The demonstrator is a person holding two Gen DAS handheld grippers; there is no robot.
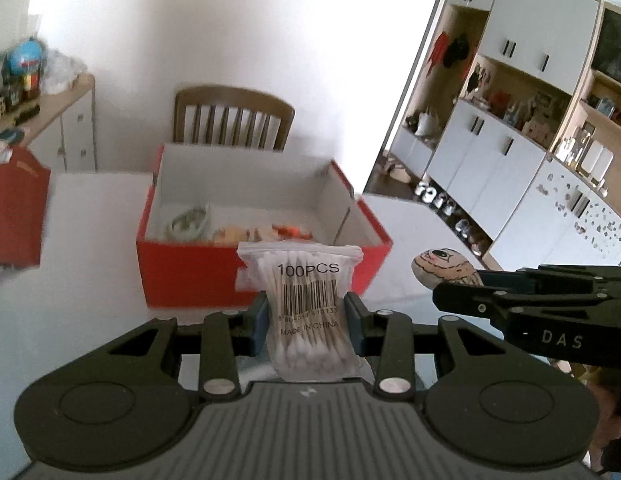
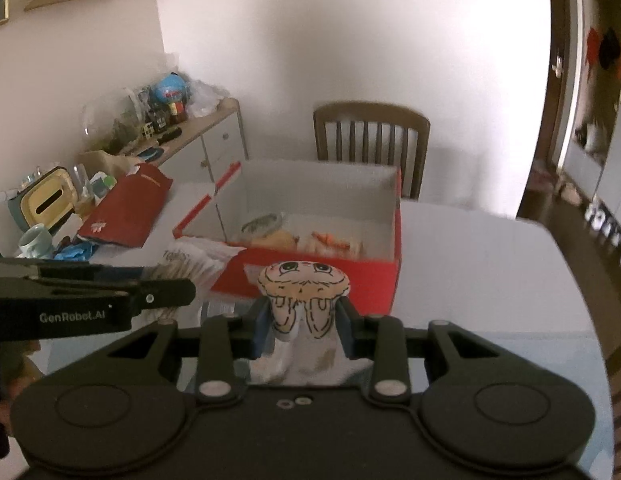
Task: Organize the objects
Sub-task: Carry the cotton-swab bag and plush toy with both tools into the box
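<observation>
Left wrist: left tool [image 1: 306,320] grips one cotton-swab bag [image 1: 306,308]; right tool [image 2: 304,328] grips one doll [image 2: 302,292].

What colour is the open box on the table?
Red outside, white inside; clearest in the left wrist view.

Left gripper [image 1: 306,320]: matte black plastic body with two round raised discs, at 7 and 5 o'clock of the left wrist view. Four black link arms carry silver round-head screws at their pivots. Inner finger pads [image 1: 259,322] are dark blue. A grey ribbed panel runs along the bottom centre at 6 o'clock. Seen side-on in the right wrist view, it bears white lettering "GenRobot.AI".

Right gripper [image 2: 304,326]: same black build, discs, silver screws and blue pads [image 2: 261,330]. Its centre panel is plain black with two small round fittings. Its side reads "DAS" in the left wrist view.
</observation>
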